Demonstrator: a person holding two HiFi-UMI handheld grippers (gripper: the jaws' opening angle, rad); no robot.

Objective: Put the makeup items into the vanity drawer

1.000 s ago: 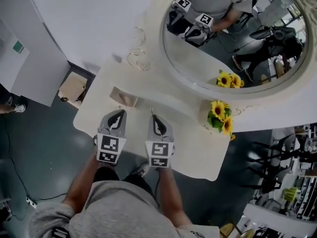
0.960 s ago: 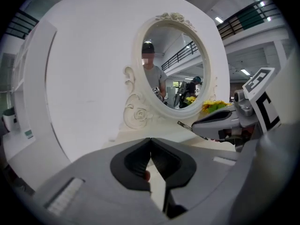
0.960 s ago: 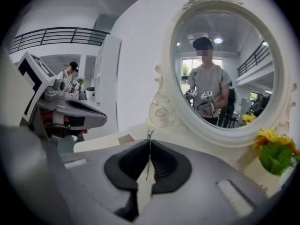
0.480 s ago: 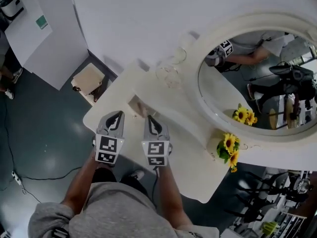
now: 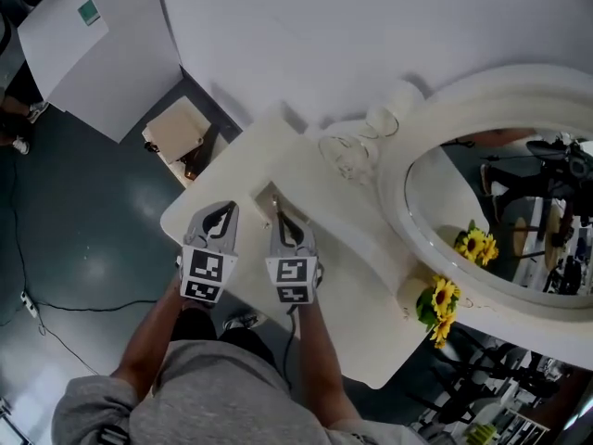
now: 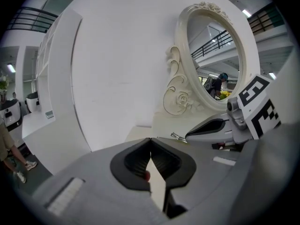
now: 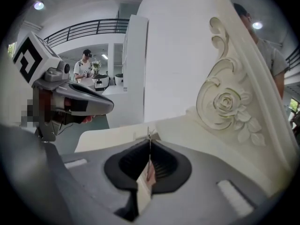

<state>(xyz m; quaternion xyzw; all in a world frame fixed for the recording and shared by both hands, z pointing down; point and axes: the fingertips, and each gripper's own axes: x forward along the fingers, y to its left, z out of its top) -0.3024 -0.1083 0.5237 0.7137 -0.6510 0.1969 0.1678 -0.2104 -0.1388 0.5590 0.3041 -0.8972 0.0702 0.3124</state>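
Makeup first: the only candidates we can spot are a few small dark and red pieces lying on the vanity top. They show beneath the right gripper in the left gripper view and are too small to name.

Just ahead of the tongs there's a small rectangular opening sunk in the top, tan inside. It may be the drawer, but we can't say for sure, and we make out nothing in it. A little metal pull sits right beside it.

Now the tongs. The left gripper and right gripper hang side by side over the vanity's near edge. Both are pinched fully together, with nothing between either pair of jaws.

We reckon this is the approach. Done well, the jaws part before they reach anything, one tong lines up square on the pull or the first item, and the other holds off so the two don't knock.

Further out there's a clear glass piece by the mirror frame, empty as far as we can tell. A pale pot holds sunflowers at the mirror's foot.
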